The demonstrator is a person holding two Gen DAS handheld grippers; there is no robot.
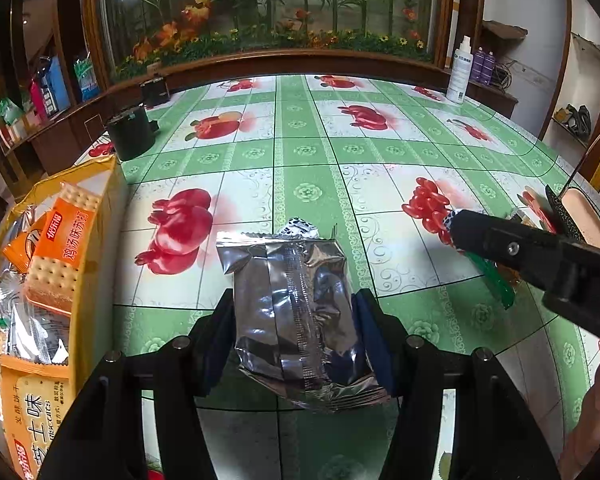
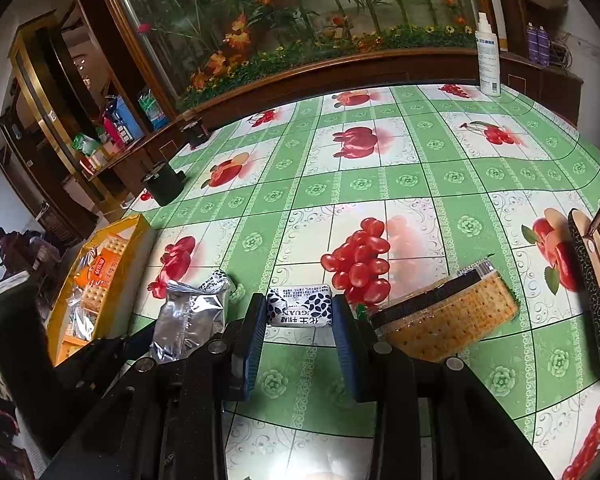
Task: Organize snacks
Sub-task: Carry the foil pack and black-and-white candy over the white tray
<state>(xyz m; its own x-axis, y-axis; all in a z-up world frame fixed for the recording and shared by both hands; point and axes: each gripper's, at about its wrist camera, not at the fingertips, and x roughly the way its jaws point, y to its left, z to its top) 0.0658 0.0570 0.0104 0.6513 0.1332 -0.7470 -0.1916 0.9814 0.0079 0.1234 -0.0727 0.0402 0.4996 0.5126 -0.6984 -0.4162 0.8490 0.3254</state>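
Observation:
My left gripper (image 1: 294, 312) is shut on a silver foil snack packet (image 1: 296, 304), held just above the table; the packet also shows in the right wrist view (image 2: 190, 318). A yellow tray (image 1: 108, 200) with several orange cracker packs stands at the left; it also shows in the right wrist view (image 2: 134, 236). My right gripper (image 2: 300, 312) is closed around a small white-and-navy candy packet (image 2: 299, 306) lying on the table. A second patterned candy (image 2: 216, 280) lies behind the foil packet. A clear pack of crackers (image 2: 448, 316) lies right of the right gripper.
A green fruit-print tablecloth (image 2: 420, 184) covers the table. A black round container (image 1: 131, 132) stands at the back left, a white spray bottle (image 2: 488, 60) at the back right. A dark-rimmed oval dish (image 2: 596, 292) sits at the right edge.

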